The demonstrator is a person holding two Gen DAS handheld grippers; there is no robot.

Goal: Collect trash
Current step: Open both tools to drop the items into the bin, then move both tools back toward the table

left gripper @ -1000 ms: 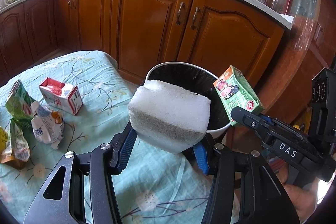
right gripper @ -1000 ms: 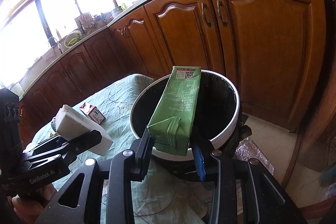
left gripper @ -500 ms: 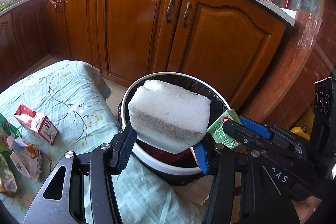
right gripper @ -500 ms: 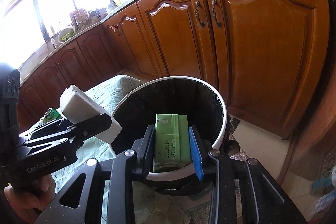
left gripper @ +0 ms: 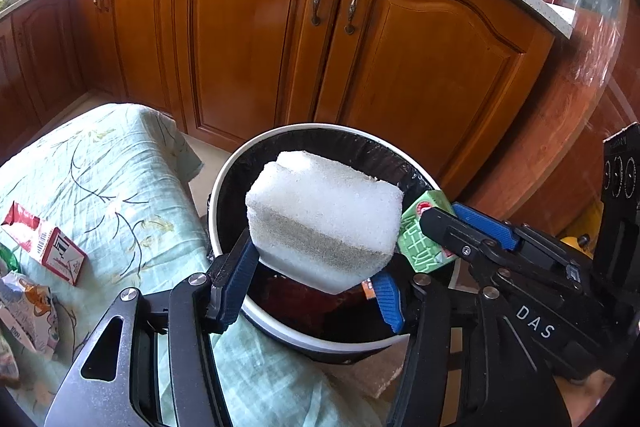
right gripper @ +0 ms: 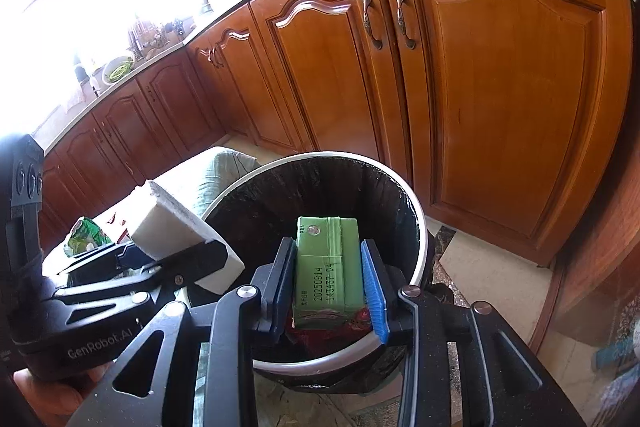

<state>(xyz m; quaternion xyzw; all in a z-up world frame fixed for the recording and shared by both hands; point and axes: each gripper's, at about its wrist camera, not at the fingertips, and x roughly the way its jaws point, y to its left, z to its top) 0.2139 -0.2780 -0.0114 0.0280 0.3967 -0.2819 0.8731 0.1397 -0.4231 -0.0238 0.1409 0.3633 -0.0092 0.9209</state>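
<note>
Directly below both loads stood the trash bin. The right hand-held gripper pinched the green carton over its opening, long axis pointing down into it. The left hand-held gripper pinched the white foam block above the near rim, beside the carton.

white foam block | held above bin || green carton | upright, over bin mouth
</note>
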